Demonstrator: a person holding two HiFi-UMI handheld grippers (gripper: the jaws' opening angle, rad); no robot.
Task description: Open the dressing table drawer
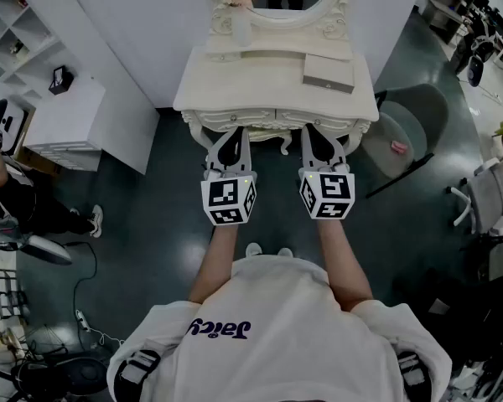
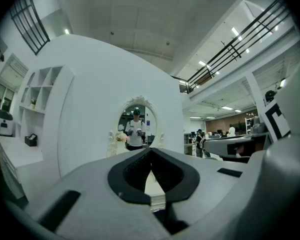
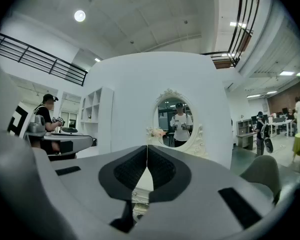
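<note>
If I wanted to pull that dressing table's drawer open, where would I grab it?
Probably at the small knob-like dot on the carved drawer front, pinched from the front with the jaws level. The front faces outward under the overhanging tabletop, so coming from above offers no hold.

A dark, glossy floor [image 1: 151, 224] spreads through the room and catches pale reflections. A white wall [image 2: 90, 84] curves behind. A white open-shelf unit [image 1: 12, 32] stands against it at the left, with a low white cabinet [image 1: 63, 124] just beside that. A small black object [image 1: 60, 79] sits on the cabinet. A grey chair [image 1: 415, 132] stands to the right. Cables [image 1: 88, 308] trail over the floor at lower left. Overhead, round ceiling lamps [image 3: 80, 15] glow, and black railings [image 2: 240, 39] edge an upper gallery.
</note>
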